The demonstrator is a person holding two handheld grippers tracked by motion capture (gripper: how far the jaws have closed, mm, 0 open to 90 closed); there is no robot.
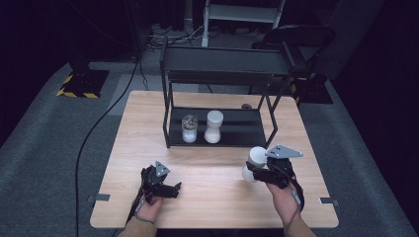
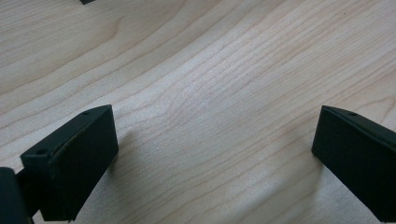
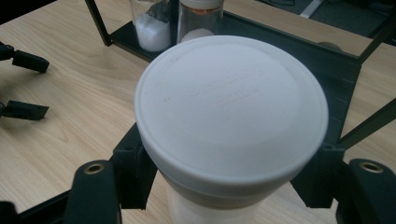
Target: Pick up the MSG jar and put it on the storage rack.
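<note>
Two jars (image 1: 189, 129) (image 1: 213, 127) of white powder on shelf (image 1: 237, 129) | right hand-held gripper (image 1: 258, 174) pinching white-lidded jar (image 1: 255, 163) | left hand-held gripper (image 1: 174, 188) spread

Left tongs (image 1: 170, 189) agape, right tongs (image 1: 253, 174) clamped

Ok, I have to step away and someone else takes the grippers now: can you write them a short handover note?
Right gripper: shut on a white-lidded jar, held above the wooden table in front of the black rack.
Left gripper: open, holding nothing, low over the table near its front edge.
On the rack's bottom shelf: a clear jar and a white-capped jar, side by side.
Done: two jars shelved, the third gripped.
Left, probably: set the held jar on the shelf beside them and release.
</note>
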